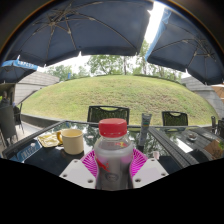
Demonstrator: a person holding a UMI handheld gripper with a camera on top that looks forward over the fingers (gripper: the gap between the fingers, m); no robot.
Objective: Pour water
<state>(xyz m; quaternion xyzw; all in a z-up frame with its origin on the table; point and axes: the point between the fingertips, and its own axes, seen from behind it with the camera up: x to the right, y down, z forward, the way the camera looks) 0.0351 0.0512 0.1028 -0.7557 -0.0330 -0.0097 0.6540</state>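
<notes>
A clear plastic water bottle (113, 158) with a red cap (113, 127) stands upright between my fingers. My gripper (113, 166) is shut on the bottle, with the magenta pads (91, 163) pressing its two sides. A cream-coloured cup (72, 141) stands on the glass table (170, 150), beyond my fingers and to the left of the bottle. The bottle's base is hidden below my fingers.
A yellowish item (48, 139) lies on the table left of the cup. Dark chairs (108, 113) stand at the table's far side. Large dark umbrellas (90, 25) hang overhead. A grassy mound (120, 95) rises behind.
</notes>
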